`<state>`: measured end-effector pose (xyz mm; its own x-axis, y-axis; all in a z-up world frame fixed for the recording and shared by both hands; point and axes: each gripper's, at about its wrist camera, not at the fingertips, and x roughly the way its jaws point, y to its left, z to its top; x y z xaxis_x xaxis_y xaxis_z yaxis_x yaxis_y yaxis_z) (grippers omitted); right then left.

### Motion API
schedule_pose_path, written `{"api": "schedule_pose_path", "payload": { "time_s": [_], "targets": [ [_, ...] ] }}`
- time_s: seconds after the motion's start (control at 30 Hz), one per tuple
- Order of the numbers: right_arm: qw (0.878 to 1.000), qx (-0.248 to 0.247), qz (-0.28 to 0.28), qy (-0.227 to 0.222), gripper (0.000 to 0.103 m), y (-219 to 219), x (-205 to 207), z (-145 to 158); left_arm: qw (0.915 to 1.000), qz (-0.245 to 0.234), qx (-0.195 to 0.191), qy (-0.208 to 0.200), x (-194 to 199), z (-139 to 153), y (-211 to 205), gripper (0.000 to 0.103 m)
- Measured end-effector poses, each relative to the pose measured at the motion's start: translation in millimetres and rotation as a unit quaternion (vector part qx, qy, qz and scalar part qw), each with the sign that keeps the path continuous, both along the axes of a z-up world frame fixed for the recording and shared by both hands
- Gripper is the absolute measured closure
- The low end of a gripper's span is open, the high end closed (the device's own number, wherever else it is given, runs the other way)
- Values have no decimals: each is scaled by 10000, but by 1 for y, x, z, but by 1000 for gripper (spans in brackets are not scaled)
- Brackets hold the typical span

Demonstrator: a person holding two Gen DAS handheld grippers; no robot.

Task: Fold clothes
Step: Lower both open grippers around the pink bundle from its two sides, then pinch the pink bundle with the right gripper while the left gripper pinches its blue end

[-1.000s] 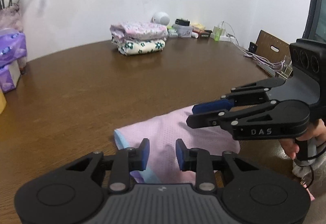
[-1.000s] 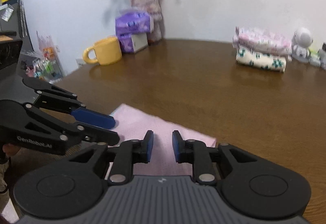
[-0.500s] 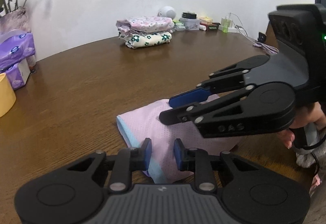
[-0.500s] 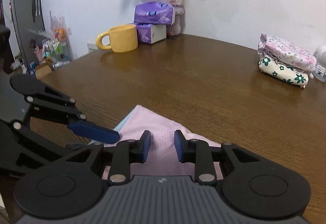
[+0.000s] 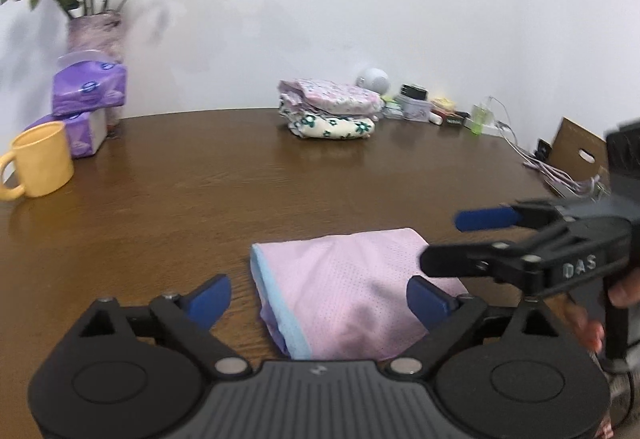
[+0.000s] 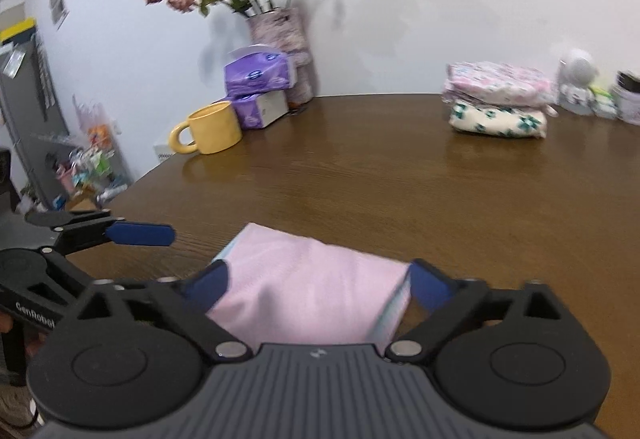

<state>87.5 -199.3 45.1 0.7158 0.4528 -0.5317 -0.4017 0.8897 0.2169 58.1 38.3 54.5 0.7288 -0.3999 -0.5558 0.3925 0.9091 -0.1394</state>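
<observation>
Now folded pink garment (image 5: 352, 287) lies flat, long axis crosswise.

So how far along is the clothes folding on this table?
Done: two folded floral garments sit stacked at the table's far side. In hand: the pink garment lies folded into a compact rectangle near the front edge; the left gripper and right gripper are both opening, and nothing is gripped. Left: probably moving it onto the stack; no unfolded clothes are in view.

yellow mug (image 5: 40, 159) beside purple tissue packs (image 5: 89, 87), flower vase (image 6: 280, 35) behind
</observation>
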Motion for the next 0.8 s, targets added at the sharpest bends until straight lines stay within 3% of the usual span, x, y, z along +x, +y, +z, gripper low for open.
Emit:
{"api": "schedule_pose_path", "payload": {
  "time_s": [0.27,0.4,0.67,0.77,0.8],
  "targets": [
    [9982,394,-116,433,0,-13,-20,-19,9993,240,-247,163,-9,-5,2,6],
    [9938,834,-119,725,0,-23,-17,-28,9977,368,-456,330,-3,-7,14,6],
    [9824,1420,-370,1151,1,-39,6,-45,9876,526,-1037,1056,37,-20,32,9],
    [9787,1587,-408,1234,2,-41,15,-47,9829,520,-1177,1320,52,-26,35,21],
    [9781,1613,-404,1252,3,-41,17,-47,9802,517,-1223,1467,58,-29,36,30]
  ]
}}
